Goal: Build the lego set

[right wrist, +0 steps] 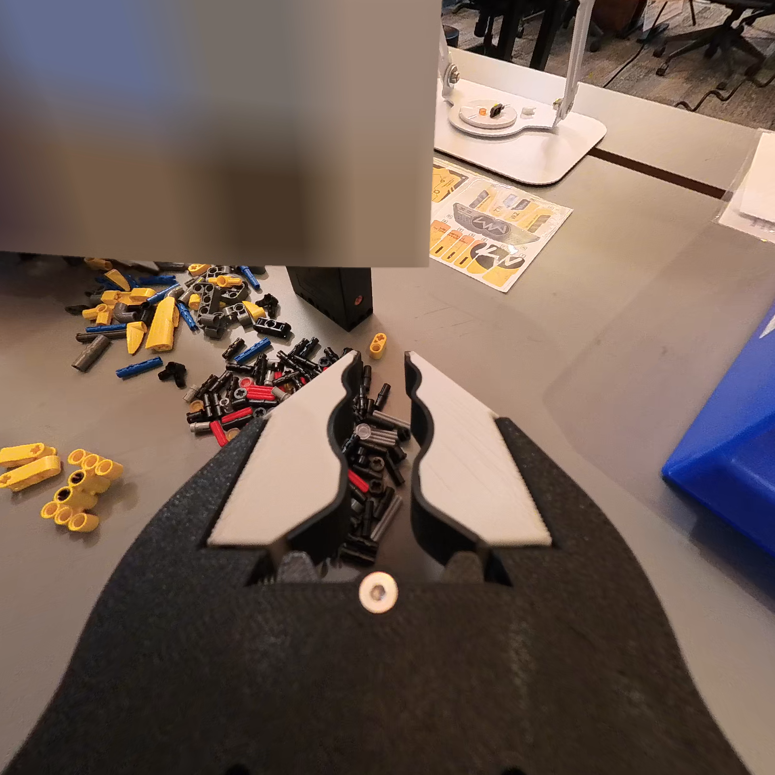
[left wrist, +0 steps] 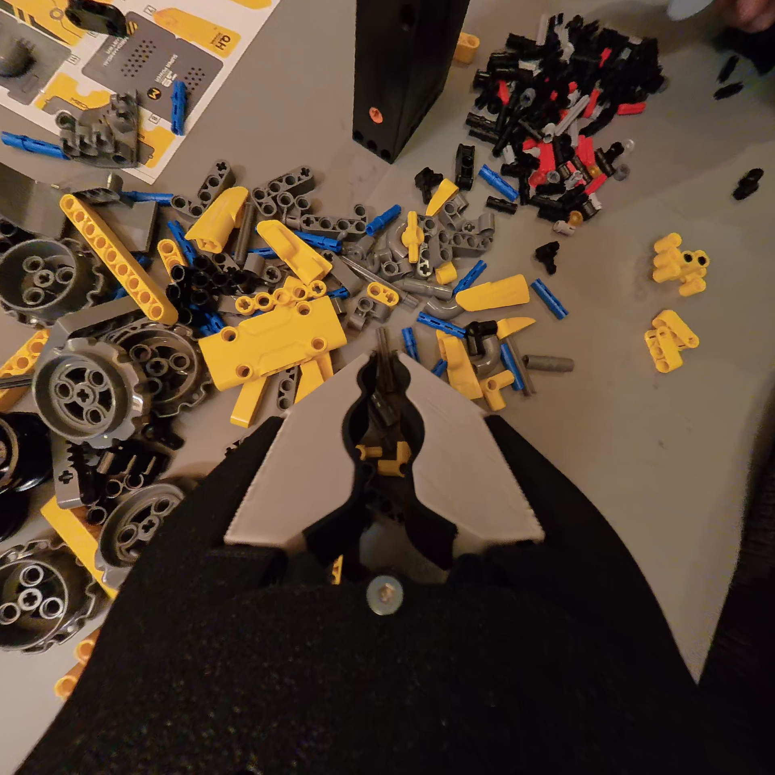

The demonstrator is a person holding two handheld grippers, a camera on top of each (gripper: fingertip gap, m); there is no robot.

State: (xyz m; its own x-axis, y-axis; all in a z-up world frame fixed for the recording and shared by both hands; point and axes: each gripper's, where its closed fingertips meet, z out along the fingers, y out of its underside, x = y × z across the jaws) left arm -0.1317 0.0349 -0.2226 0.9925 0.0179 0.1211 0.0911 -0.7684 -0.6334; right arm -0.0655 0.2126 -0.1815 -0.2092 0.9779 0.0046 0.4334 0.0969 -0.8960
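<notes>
**A:** What is the left gripper (left wrist: 382, 356) doing?

**B:** Its pale grey fingers are closed on a small dark grey and yellow plastic brick assembly (left wrist: 383, 413), whose thin dark axle pokes out past the tips; just beyond lies a large flat yellow plastic panel (left wrist: 272, 341) in a heap of yellow, grey and blue plastic building pieces (left wrist: 318, 260); grey toothed plastic wheel hubs (left wrist: 84, 390) sit to the left, a tall black box (left wrist: 398, 75) farther off.

**A:** And the right gripper (right wrist: 380, 356)?

**B:** Its fingers stand apart, empty, low over a pile of small black, red and grey plastic pins (right wrist: 373, 457) on the grey table (right wrist: 545, 377); a little yellow plastic connector (right wrist: 377, 346) lies just past the tips; a printed sticker sheet (right wrist: 495, 235) lies beyond; a blue plastic bin (right wrist: 729, 453) is at the right.
</notes>
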